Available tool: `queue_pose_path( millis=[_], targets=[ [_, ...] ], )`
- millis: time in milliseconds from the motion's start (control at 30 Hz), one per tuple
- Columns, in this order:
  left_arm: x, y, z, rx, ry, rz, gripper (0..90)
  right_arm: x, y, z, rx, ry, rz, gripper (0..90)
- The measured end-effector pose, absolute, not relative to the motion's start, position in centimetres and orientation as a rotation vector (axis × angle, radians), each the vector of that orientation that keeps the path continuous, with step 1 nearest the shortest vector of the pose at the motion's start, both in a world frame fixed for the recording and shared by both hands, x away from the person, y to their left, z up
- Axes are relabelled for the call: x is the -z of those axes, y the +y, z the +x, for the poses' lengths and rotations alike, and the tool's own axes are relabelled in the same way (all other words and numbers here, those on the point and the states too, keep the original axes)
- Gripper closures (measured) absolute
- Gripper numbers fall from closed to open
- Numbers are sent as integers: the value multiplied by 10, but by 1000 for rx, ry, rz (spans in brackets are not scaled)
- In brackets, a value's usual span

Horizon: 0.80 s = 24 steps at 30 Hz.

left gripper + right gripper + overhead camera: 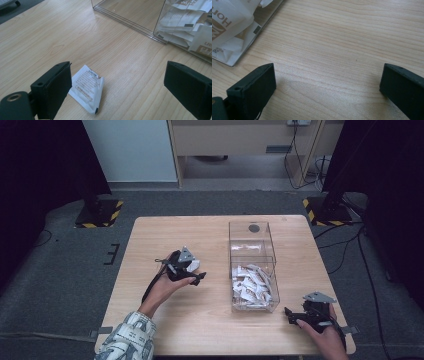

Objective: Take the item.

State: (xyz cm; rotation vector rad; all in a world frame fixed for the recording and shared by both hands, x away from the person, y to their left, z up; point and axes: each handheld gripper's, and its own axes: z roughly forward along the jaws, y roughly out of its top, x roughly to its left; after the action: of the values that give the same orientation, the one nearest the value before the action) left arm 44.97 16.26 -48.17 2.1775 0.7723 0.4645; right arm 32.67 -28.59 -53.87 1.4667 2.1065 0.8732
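Starting at the left: my left tongs [192, 272] hang low over the counter [150, 240], jaws spread wide with nothing between them. In the left gripper view the small white sachet [87, 87] lies flat on the wood, tucked right beside the left-hand jaw, partly hidden behind it and not centred in the gap. Its long axis runs on a slant, from the near corner by that jaw away towards the far left, so it sits at an angle to the line between the jaws rather than square to it. That is the relation I judge the coming move turns on: the tongs would need to slide sideways towards that jaw and perhaps twist a little before closing.

Moving to the middle, the clear box [252, 265] stands just past the sachet, its near compartment heaped with similar packets [251, 284], the far one holding only a few.

Over on the right, my right tongs [294, 316] rest near the counter's front edge, just right of the box corner, jaws also wide and empty over bare wood. The left hand is plainly the nearer one to the sachet; the right is well apart from it, beyond the box.
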Motion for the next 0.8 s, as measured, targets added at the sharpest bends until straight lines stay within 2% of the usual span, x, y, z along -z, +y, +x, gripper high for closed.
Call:
queue_pose_path(
  millis=[200,800],
  targets=[
    [481,181,443,-462,789,2150,55,539,-286,327,-873,2106,1467,8],
    [511,225,412,-455,811,2235,40,539,-286,327,-873,2106,1467,8]
  ],
)
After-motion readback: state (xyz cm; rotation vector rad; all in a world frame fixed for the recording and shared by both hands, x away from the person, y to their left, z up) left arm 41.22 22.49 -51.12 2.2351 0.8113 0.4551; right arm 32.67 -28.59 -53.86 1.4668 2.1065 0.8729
